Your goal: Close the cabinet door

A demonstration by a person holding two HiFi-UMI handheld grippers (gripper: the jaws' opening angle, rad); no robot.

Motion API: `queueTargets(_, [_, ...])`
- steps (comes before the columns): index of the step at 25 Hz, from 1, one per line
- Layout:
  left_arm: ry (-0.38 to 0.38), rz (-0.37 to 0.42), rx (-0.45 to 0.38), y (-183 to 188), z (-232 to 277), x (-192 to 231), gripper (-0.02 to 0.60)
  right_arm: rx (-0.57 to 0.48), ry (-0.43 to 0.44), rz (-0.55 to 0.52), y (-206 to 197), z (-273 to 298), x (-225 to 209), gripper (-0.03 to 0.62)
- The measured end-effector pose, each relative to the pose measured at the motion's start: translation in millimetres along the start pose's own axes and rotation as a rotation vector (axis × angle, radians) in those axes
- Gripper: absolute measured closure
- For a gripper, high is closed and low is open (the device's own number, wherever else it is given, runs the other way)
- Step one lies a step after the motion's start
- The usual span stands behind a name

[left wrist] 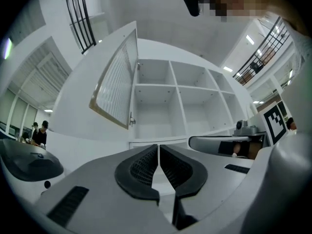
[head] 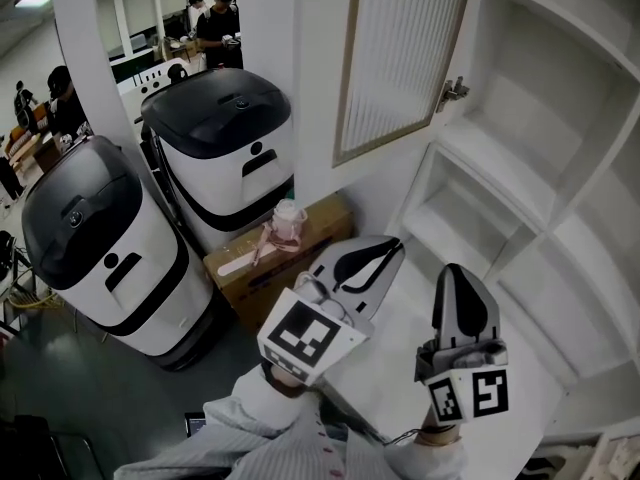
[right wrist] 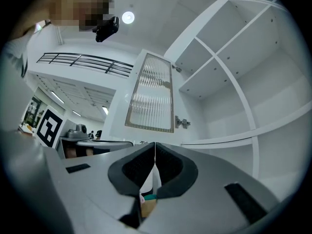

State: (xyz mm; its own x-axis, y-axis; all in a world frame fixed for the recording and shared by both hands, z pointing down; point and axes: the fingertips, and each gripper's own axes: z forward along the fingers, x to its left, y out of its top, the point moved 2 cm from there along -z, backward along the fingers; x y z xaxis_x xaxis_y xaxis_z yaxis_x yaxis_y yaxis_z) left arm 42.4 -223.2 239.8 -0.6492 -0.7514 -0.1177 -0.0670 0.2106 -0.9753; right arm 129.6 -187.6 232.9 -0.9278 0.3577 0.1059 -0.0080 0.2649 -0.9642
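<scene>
Cabinet door (head: 400, 58), with a ribbed glass panel, hangs wide open, hinged on the left side of the white shelf cabinet (head: 490, 188), above and ahead of both grippers. Left gripper (head: 392, 246): jaws pressed together, nothing between. Right gripper (head: 452, 271): same, empty. Neither touches the door. Cardboard box (head: 280, 258) lower left, beside the white-and-black machines (head: 100, 248).

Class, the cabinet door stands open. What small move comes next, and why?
Probably raise the left claw to the door's free edge to push it shut: the door hangs wide open above, and that shut, empty claw is nearer than the right claw.
</scene>
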Motion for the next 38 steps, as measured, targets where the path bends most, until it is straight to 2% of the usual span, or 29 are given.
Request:
queueTargets(10, [0.127,-0.023,0.013,-12,-37,53,0.564,-0.017,0.061,0.05,-13,23,24,0.582])
queueTargets(13, [0.144,-0.047,0.018,-17,-44,68,0.474,-0.006,0.077,0.058,-19,29,33,0.58])
queueTargets(16, [0.163,-0.053,0.002,-16,-46,82,0.435,0.006,0.083,0.061,-24,34,36,0.58])
queueTargets(19, [0.174,-0.058,-0.026,-14,-45,95,0.356,0.012,0.081,0.063,-28,36,37,0.58])
queueTargets(21, [0.172,-0.064,-0.054,-11,-43,102,0.335,0.021,0.08,0.064,-31,37,40,0.58])
queueTargets(28, [0.141,-0.062,-0.158,1,-25,110,0.331,0.044,0.048,0.056,-37,36,37,0.58])
queueTargets(35, [0.125,-0.055,-0.211,10,-9,116,0.332,0.057,0.003,0.046,-40,35,28,0.58])
queueTargets(37, [0.122,-0.046,-0.222,12,-8,116,0.346,0.06,-0.003,0.046,-41,36,28,0.58])
queueTargets(38, [0.123,-0.039,-0.231,13,-8,116,0.372,0.061,-0.004,0.046,-42,36,28,0.58])
